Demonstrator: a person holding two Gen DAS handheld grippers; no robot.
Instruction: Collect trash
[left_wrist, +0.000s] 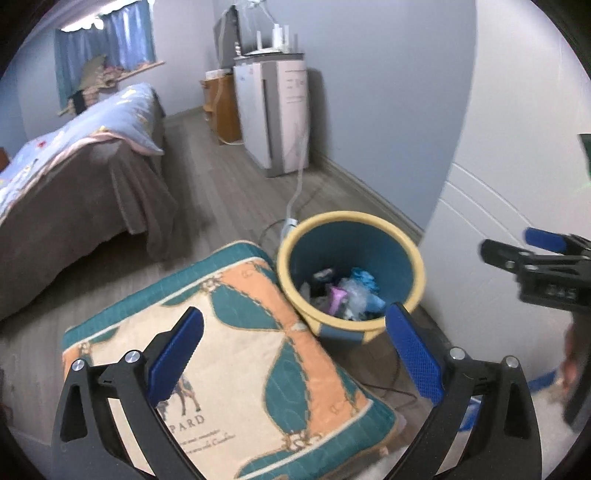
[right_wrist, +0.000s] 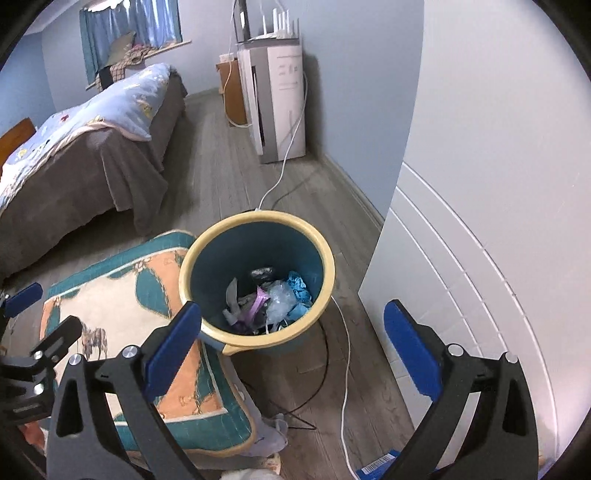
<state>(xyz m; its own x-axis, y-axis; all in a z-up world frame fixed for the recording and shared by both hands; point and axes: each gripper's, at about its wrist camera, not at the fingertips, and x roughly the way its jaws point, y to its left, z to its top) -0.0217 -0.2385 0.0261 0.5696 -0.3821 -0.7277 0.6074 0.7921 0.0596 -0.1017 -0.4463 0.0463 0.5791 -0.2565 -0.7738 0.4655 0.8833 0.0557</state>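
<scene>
Both tongs spread wide, nothing between the blue pads: left gripper (left_wrist: 293, 352) over the near edge of a teal, orange and cream patterned floor cushion (left_wrist: 229, 354), right gripper (right_wrist: 291, 350) above the round blue waste bin with a yellow rim (right_wrist: 207, 254). The bin stands on grey wood-plank floor (right_wrist: 221, 177) touching the cushion's far corner, just beside a white panelled door (right_wrist: 461, 277). Trash (right_wrist: 269, 299) lies at the bin's bottom: clear crumpled plastic, blue, purple and grey scraps; white cable (right_wrist: 345, 354) runs on the floor past the bin.
</scene>
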